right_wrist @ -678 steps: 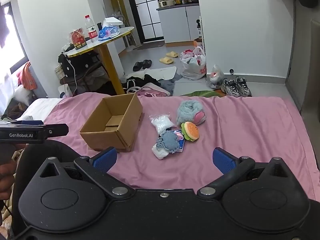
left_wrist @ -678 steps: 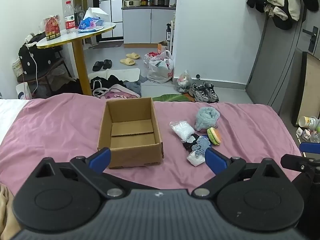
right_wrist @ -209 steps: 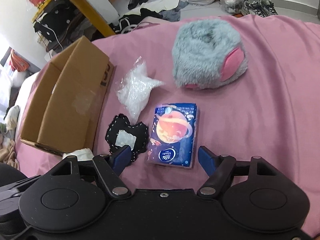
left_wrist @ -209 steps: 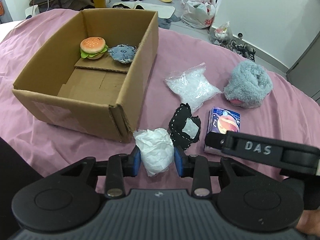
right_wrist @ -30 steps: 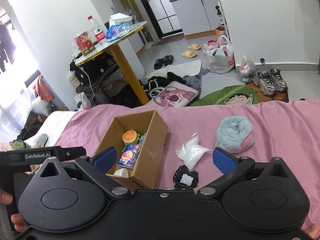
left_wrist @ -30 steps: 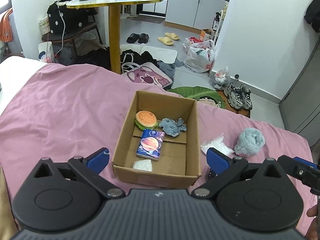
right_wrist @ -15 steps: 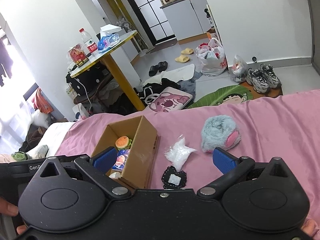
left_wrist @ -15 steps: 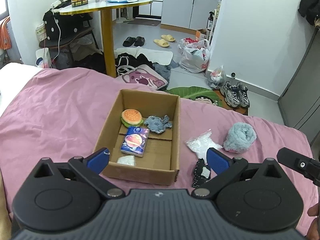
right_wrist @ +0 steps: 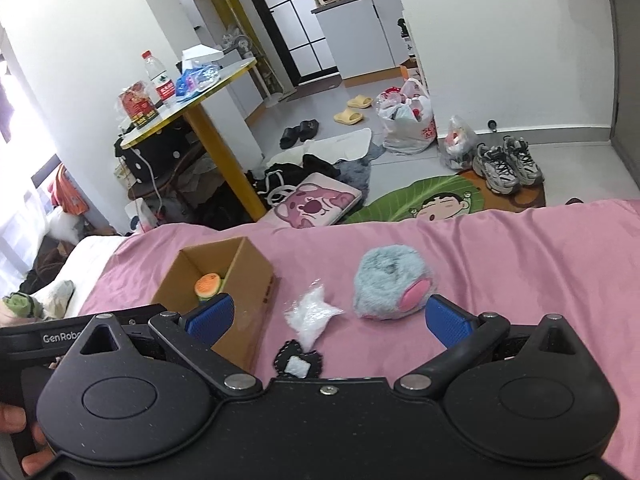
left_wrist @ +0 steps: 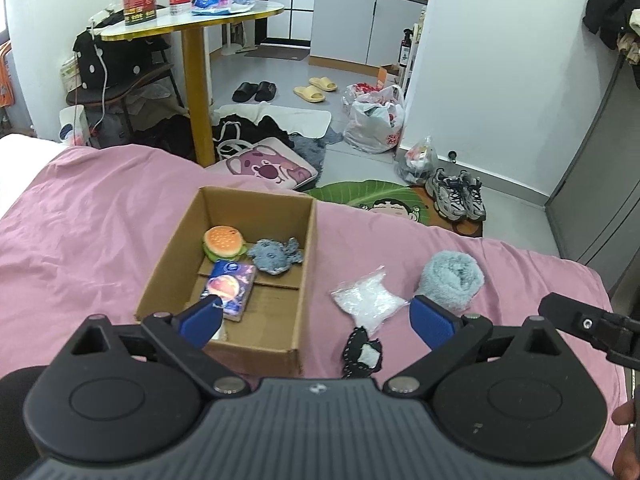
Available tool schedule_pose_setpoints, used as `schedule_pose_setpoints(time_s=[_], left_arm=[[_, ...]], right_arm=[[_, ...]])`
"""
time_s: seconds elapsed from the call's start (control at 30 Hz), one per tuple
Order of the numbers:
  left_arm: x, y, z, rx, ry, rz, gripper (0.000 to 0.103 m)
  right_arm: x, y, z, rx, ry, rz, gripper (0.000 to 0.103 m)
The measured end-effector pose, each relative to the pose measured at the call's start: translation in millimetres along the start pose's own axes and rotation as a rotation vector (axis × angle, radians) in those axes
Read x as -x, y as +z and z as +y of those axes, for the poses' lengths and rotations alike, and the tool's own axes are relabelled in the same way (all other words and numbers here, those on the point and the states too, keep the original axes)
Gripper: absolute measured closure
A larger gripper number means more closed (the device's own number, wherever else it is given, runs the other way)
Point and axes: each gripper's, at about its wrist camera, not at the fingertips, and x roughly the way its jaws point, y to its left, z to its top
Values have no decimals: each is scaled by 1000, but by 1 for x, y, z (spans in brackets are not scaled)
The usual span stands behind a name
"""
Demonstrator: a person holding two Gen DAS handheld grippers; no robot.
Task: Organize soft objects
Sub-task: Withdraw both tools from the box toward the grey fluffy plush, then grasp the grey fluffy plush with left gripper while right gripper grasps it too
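Left gripper (left_wrist: pixel 316 318) fingers spread, empty | right gripper (right_wrist: pixel 326 318) fingers spread, empty | open brown cardboard box (left_wrist: pixel 304 280) on pink bed sheet (left_wrist: pixel 88 240) holds burger plush (left_wrist: pixel 223 242)

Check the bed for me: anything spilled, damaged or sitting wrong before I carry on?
Nothing stands out. The cardboard box sits upright and intact. Three soft items lie outside it on the pink sheet: fluffy grey roll, clear plastic bag and black patch. Both grippers are open and empty.
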Motion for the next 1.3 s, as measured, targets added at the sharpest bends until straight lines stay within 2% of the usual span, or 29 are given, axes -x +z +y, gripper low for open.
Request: schedule_pose_setpoints(time_s=[0.2, 0.33, 0.4, 0.47, 0.6, 0.7, 0.77, 0.97, 1.03, 1.2, 1.3], left_arm=[[-11, 1, -19, -7, -18, -8, 8], [-22, 5, -29, -10, -34, -4, 14], [-28, 7, -34, -9, -42, 0, 18], [-35, 8, -39, -6, -54, 6, 28], [-52, 12, -47, 6, -72, 28, 40], [-65, 14, -55, 6, -87, 40, 47], [-75, 15, -61, 11, -101, 54, 52], [-103, 19, -79, 17, -123, 91, 61], [-113, 20, -84, 21, -126, 100, 62], [-139, 24, -95, 36, -137, 127, 67], [-154, 25, -99, 46, -138, 146, 68]], right_arm=[[-9, 8, -15, -6, -21, -2, 2], [-19, 14, -24, -6, -29, 9, 10], [-24, 16, -29, -13, -33, 15, 12], [-29, 16, -31, -19, -34, 21, 15], [-47, 15, -41, -32, -32, 55, 27], [-61, 15, -51, -44, -43, 80, 43], [-68, 17, -58, -56, -43, 92, 44], [-88, 21, -72, -70, -23, 133, 51], [-95, 22, -77, -73, -16, 150, 58], [-113, 24, -88, -91, 1, 186, 66], [-123, 21, -92, -123, 14, 209, 66]])
